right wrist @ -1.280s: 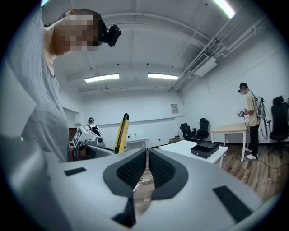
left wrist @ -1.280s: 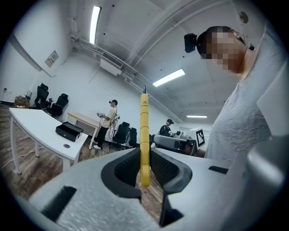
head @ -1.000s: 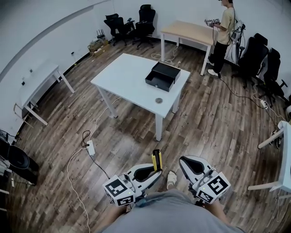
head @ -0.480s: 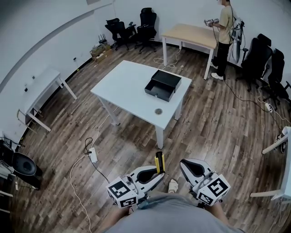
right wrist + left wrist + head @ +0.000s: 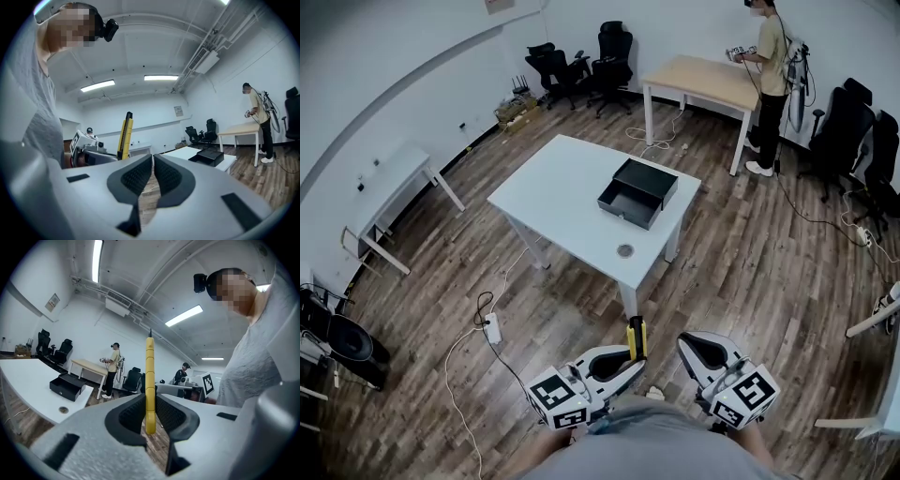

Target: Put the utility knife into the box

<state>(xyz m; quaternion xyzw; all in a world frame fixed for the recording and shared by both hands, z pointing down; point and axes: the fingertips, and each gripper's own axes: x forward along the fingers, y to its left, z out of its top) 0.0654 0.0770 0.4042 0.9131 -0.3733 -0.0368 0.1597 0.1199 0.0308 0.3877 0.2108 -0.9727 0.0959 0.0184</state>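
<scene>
**Change noted:** over the last second the white table [image 5: 553,192] and the black box [image 5: 637,192] on it have drawn nearer in the head view. The person is closing in, with both tools carried level in front.

**Tools:** the left gripper [image 5: 625,361] pinches the yellow utility knife [image 5: 635,336] near its lower end. The knife stands upright and the grip is unchanged. The right gripper [image 5: 691,347] is pressed together on nothing.

**Position:** the knife is still well apart from the box.

**Other:** a small round item [image 5: 625,250] near the table's edge is too small to identify.

**Assessment:** the carry is under way; placement has not begun.
</scene>
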